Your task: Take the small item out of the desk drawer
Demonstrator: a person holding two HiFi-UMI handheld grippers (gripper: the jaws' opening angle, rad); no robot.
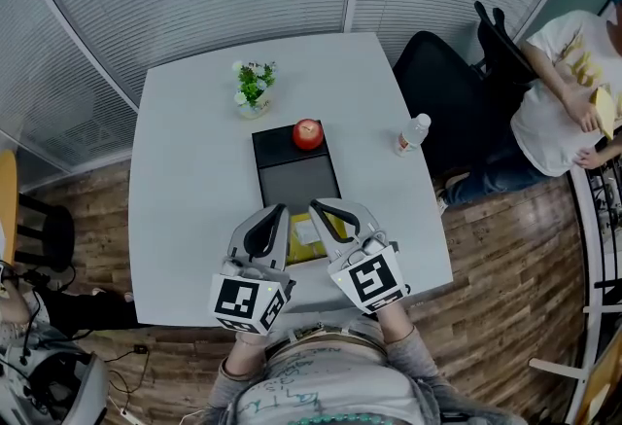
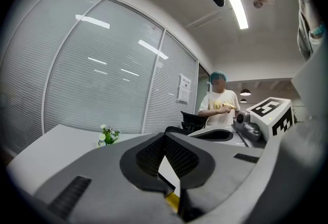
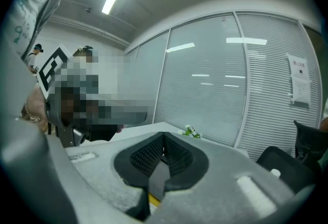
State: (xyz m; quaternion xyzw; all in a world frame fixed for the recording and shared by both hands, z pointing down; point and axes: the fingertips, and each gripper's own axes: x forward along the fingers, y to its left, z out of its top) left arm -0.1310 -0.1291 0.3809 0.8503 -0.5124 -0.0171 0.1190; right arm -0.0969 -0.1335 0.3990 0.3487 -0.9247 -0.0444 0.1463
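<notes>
My left gripper (image 1: 283,210) (image 2: 164,136) and right gripper (image 1: 314,205) (image 3: 164,138) hover side by side over the front of the white table (image 1: 185,170). Both are shut, pads touching at the tips, with nothing between them. Under and between them lies a flat yellow item (image 1: 309,236) with a pale label, partly hidden by the jaws; a sliver of yellow (image 2: 172,201) shows through the gap below the left jaws. Just beyond sits a flat black box or tray (image 1: 294,175) with a red apple (image 1: 307,133) on its far end. I cannot make out a drawer.
A small potted plant (image 1: 254,88) (image 2: 107,136) stands at the back of the table, and a water bottle (image 1: 412,133) near its right edge. A black office chair (image 1: 442,92) and a seated person (image 1: 559,92) are to the right. Blinds and glass walls close the far side.
</notes>
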